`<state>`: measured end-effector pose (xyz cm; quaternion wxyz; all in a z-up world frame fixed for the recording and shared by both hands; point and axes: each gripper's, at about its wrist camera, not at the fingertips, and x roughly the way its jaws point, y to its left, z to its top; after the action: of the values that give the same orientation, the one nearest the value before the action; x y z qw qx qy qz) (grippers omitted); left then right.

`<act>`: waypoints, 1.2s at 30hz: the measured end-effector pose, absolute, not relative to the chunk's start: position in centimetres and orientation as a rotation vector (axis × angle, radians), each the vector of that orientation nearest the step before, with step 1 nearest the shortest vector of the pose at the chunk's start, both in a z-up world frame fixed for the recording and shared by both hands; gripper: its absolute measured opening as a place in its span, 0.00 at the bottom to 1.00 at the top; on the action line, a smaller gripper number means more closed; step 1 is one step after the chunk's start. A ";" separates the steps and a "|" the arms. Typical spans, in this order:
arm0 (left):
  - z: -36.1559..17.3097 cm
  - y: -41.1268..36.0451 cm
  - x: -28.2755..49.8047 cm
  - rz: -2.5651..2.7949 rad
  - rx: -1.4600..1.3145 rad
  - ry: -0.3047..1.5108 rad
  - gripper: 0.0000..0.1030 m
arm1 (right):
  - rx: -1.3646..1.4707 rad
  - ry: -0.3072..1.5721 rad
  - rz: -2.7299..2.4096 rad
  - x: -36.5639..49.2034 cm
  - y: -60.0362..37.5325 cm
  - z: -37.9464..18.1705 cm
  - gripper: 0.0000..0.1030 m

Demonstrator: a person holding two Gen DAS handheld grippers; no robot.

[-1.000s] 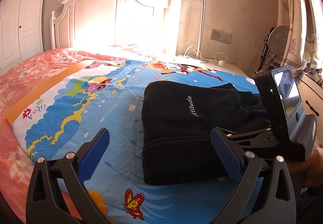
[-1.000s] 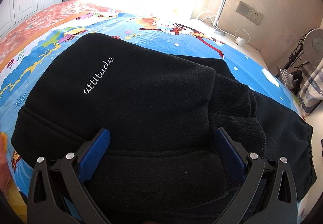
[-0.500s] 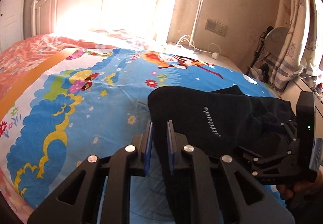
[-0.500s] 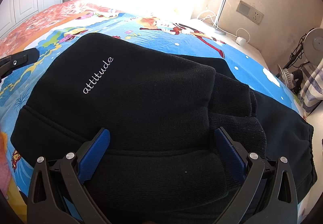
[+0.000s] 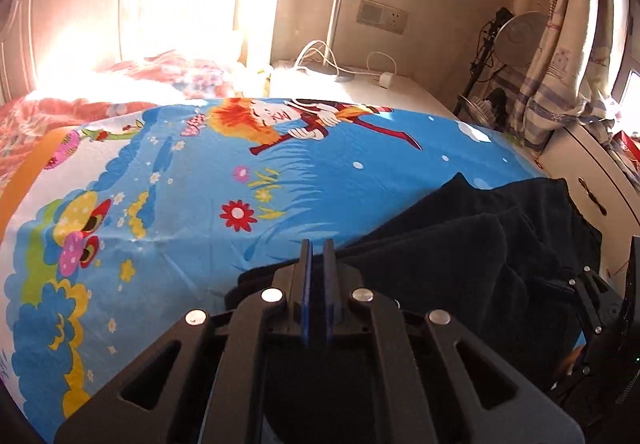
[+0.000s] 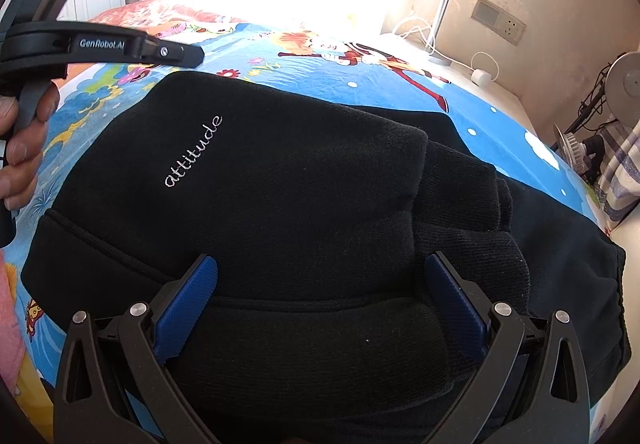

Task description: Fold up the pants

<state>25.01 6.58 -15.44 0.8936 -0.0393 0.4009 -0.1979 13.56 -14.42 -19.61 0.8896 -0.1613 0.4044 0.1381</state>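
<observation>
Black pants (image 6: 288,204) with white "attitude" lettering lie folded in a thick stack on the cartoon-print sheet (image 6: 360,56); they also show in the left wrist view (image 5: 460,256). My right gripper (image 6: 320,276) is open, its blue pads (image 6: 192,296) spread over the near edge of the stack. My left gripper (image 5: 316,256) is shut and empty, held above the left end of the pants. In the right wrist view the left gripper body (image 6: 100,44) hovers at the far left, a hand holding it.
A bright headboard (image 5: 120,4) stands at the far end. A white nightstand (image 5: 360,88) with cables and a lamp pole sits by the wall. A fan (image 5: 516,40), curtains (image 5: 568,44) and a white cabinet (image 5: 592,180) are on the right.
My left gripper closed from wide open and moved up and right over the pants, now entering the right wrist view. The right gripper and pants have stayed put.
</observation>
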 end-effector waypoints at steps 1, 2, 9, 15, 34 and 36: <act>-16.6 6.7 25.6 -0.473 -0.118 0.880 0.08 | -0.334 0.841 0.287 13.6 -14.4 -19.6 0.96; -17.7 7.0 26.3 -0.443 -0.108 0.899 0.08 | -0.334 0.842 0.287 13.6 -14.4 -19.6 0.96; -14.5 9.0 27.0 -0.125 -0.118 0.755 0.09 | -0.321 0.854 0.305 13.8 -14.7 -19.2 0.96; -12.6 5.8 21.6 -0.216 -0.170 0.715 0.16 | -0.146 0.820 0.220 17.1 -18.9 -14.9 0.95; -18.6 -10.8 11.5 -0.426 -0.105 0.758 0.35 | -0.013 1.023 0.264 24.8 -24.2 -17.3 0.93; -19.0 -10.9 11.0 -0.427 -0.082 0.723 0.35 | -0.015 0.970 0.262 23.7 -25.2 -15.5 0.94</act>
<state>10.96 -10.93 -19.04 0.9124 -0.0398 0.3509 -0.2071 23.73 -25.20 -15.45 0.8763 -0.0073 0.4650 0.1257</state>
